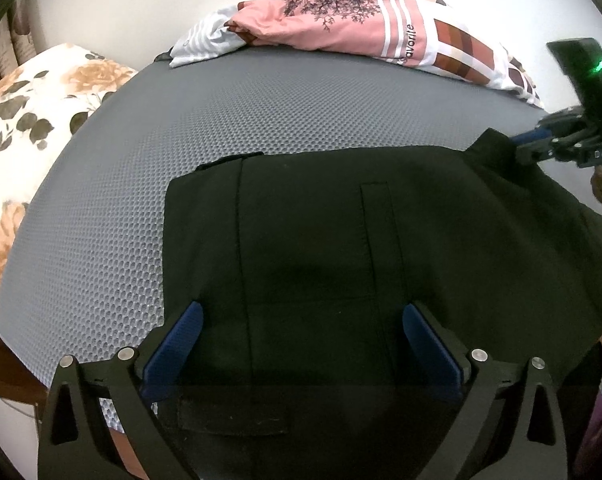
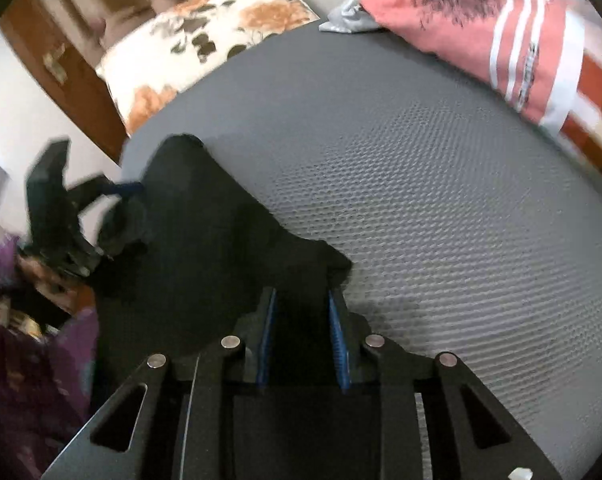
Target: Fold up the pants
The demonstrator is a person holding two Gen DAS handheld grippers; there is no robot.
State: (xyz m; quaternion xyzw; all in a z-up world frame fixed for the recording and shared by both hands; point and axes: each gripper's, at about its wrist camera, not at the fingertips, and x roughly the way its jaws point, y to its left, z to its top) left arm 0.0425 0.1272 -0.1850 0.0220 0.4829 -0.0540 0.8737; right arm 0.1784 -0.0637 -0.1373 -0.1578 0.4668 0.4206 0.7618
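Left gripper (image 1: pixel 301 344) hangs wide apart over black fabric pants (image 1: pixel 341 260), pads clear of the cloth. Pants lie partly folded on grey honeycomb mat (image 1: pixel 141 152). Right gripper (image 2: pixel 301 332) clamped on pants' edge; further folding likely left.

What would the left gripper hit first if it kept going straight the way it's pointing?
Most likely the black pants: the left gripper is open above them, angled down at the fabric, though its height is hard to judge.

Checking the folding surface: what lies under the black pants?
The black pants lie on a grey textured mat, which shows around them. Anything between pants and mat is covered and cannot be seen.
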